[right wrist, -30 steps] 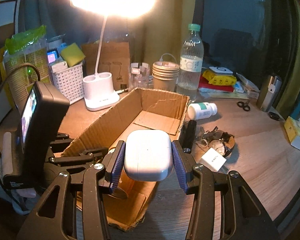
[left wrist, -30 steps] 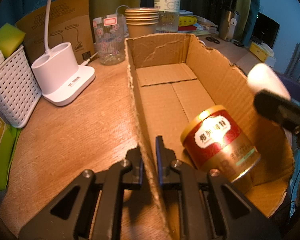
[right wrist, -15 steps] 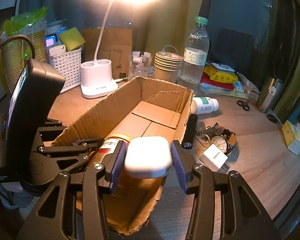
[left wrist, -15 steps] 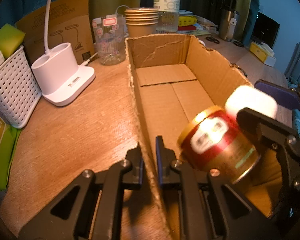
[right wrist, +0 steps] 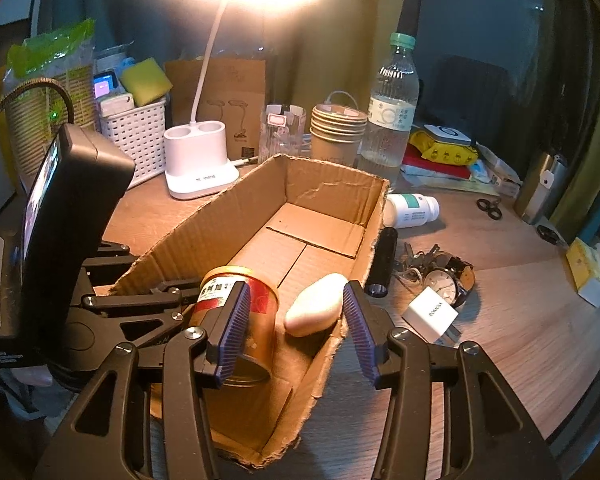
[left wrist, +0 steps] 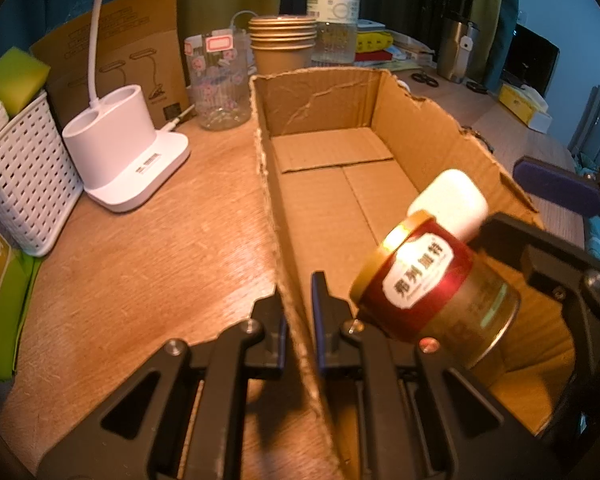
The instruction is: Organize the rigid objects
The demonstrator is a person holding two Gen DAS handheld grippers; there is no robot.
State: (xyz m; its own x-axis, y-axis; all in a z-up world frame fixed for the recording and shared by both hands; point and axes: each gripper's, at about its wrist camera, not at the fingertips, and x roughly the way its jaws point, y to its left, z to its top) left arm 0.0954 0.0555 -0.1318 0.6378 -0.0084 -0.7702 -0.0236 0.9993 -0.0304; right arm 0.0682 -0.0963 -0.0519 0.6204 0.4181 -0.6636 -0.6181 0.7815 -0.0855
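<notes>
Most of the wooden desk [right wrist: 520, 320] is lying under a long cardboard box [right wrist: 204, 224], whose ragged, torn rims are running away from both cameras. The far half of its floor is sitting bare, giving open room; the near end is holding two things. A red and gold tin [left wrist: 432, 284] is standing tilted near the box's left wall, and a white earbud case [right wrist: 315, 310] is lying on its side just beside the tin, close under the right wall.

The left gripper [left wrist: 298, 312] is clamping the box's left wall, its jaws closed on the cardboard edge. The right gripper [right wrist: 296, 316] is hanging over the near end with its jaws having just been opening; the case is lying between the blue pads [right wrist: 236, 326], free of both.

Outside the right wall, a black cylinder [right wrist: 382, 264], a watch [right wrist: 440, 284] and a white charger [right wrist: 430, 314] are crowding that edge. Along the left wall the desk is lying open up to a white lamp base [left wrist: 128, 160] and a white basket [left wrist: 24, 172].
</notes>
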